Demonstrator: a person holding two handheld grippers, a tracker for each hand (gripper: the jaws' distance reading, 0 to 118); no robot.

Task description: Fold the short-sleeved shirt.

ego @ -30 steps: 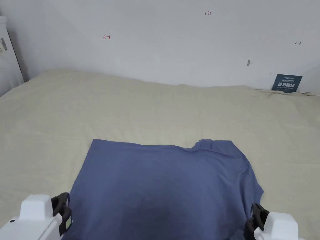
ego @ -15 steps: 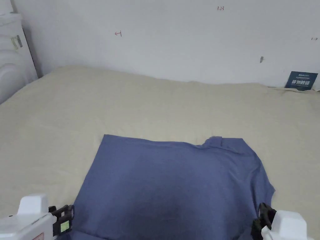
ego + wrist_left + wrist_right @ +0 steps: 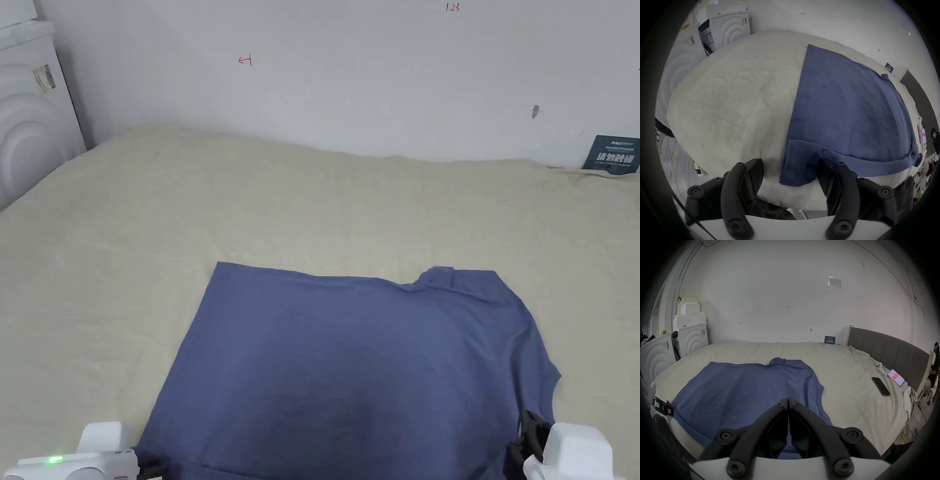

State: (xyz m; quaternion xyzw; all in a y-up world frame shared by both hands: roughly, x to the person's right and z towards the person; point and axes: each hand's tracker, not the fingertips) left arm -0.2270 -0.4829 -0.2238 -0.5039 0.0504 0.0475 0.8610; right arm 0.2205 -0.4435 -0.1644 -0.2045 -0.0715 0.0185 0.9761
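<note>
One blue short-sleeved shirt (image 3: 350, 369), flat on cream bedsheet (image 3: 312, 200). Left gripper (image 3: 791, 172): jaws spread wide, near hem corner between them, ungripped. Right gripper (image 3: 788, 400): jaws closed together over the shirt's sleeve side; grip on cloth unclear.

We hold our left gripper (image 3: 790, 172) low at the near left, its jaws spread wide apart with nothing pressed between them. Our right gripper (image 3: 788, 402) sits low at the near right, its two jaws brought together until the tips meet; we cannot tell whether any cloth is caught between them.
</note>
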